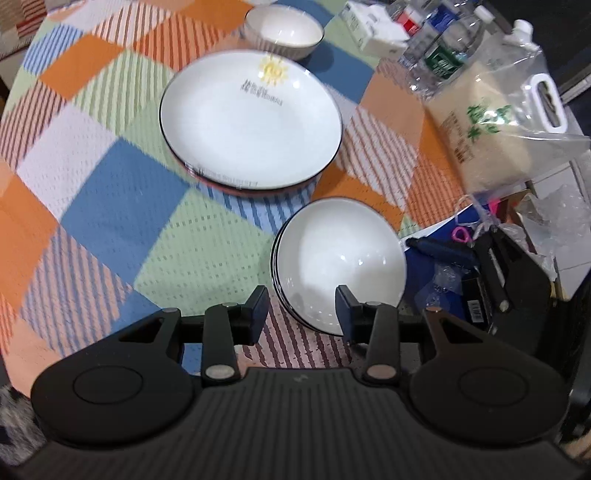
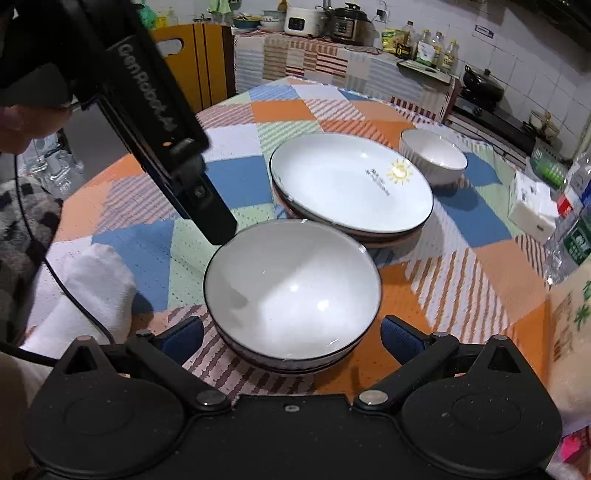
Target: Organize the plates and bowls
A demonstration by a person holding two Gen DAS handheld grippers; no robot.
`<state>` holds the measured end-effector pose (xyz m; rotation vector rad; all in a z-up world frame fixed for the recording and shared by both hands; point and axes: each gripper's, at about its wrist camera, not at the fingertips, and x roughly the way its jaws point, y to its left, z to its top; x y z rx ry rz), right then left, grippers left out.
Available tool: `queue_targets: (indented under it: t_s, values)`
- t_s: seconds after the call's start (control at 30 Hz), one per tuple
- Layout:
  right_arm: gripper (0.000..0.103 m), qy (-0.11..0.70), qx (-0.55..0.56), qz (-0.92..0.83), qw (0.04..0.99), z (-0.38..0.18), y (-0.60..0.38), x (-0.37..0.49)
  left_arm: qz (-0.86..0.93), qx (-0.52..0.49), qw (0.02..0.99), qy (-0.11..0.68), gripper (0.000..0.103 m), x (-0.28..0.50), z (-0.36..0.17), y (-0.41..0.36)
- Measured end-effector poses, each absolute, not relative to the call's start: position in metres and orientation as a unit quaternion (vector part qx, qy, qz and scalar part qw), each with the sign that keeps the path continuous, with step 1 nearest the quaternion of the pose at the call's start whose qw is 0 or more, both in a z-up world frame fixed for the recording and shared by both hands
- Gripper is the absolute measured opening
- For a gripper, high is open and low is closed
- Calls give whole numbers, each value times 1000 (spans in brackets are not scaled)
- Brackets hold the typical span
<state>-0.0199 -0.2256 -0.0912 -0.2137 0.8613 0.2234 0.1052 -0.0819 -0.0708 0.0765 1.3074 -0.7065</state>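
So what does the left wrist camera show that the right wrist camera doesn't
Only the left wrist view shows the handled rice bag whole and the clutter past the table edge. Only the right wrist view shows the kitchen counter with cookers, the stove, and the left tongs reaching the bowl rim. Both show the stacked bowls, the stacked plates, the lone ribbed bowl and the patchwork tablecloth.

text: "GenRobot.AI" | on: black left gripper (image 2: 218,236) body | plate (image 2: 351,184) print and rice bag (image 1: 491,125) lettering: unreadable
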Motion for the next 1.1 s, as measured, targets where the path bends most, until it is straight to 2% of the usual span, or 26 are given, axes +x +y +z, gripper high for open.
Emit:
queue_targets:
  t_s: [0.37,0.6,0.87,1.0,1.1]
  values:
    - [103,379,-70,105,917,-27,-262,13,-338,59,762,549,40,132,-12,-79]
    - [103,354,-52,111,927,14,-285,52,-339,41,764,547,41,169,11,-87]
    - [103,343,-33,149,927,12,-318,114,-335,32,791,511,45,223,6,-109]
    - [103,355,-43,137,924,-4,-332,150,-336,16,795,505,50,253,-14,-124]
    - [103,369,-9,121,921,-23,-346,177,-303,-13,804,511,50,272,-32,-133]
